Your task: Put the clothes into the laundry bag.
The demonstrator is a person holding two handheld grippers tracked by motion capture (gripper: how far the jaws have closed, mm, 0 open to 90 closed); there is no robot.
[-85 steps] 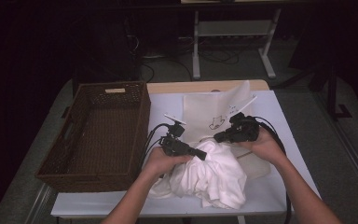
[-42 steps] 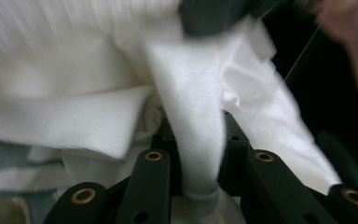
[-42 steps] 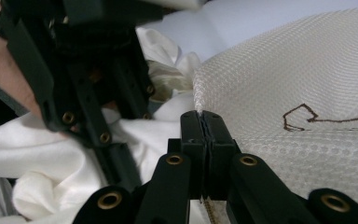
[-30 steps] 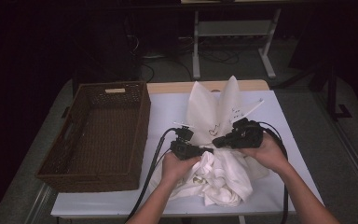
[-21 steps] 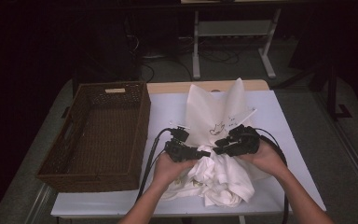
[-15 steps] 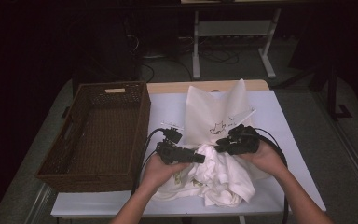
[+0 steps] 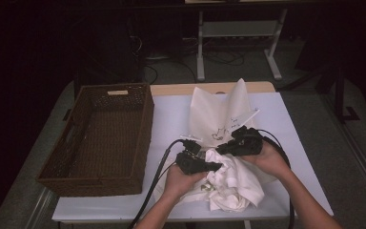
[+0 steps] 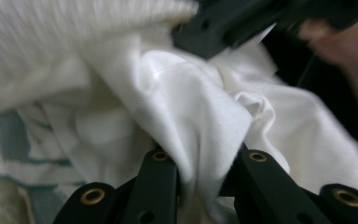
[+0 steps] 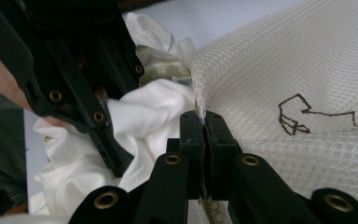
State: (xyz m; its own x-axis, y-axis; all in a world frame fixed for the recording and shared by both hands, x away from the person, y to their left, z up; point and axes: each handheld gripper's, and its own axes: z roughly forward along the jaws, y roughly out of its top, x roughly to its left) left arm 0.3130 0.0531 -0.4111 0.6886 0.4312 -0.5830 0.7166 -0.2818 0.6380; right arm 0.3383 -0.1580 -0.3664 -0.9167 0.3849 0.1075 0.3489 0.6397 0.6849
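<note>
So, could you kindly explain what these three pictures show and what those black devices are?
A person holds a hand-operated gripper in each hand. The high view looks down on the table; each of the other two pictures comes from a camera riding on one gripper. On the table stand an empty wicker basket, a mesh bag with a dark drawing, and a crumpled white garment. The left gripper has just closed on a fold of the white garment. The right gripper pinches the mesh bag's edge, apparently holding the bag by its edge.
</note>
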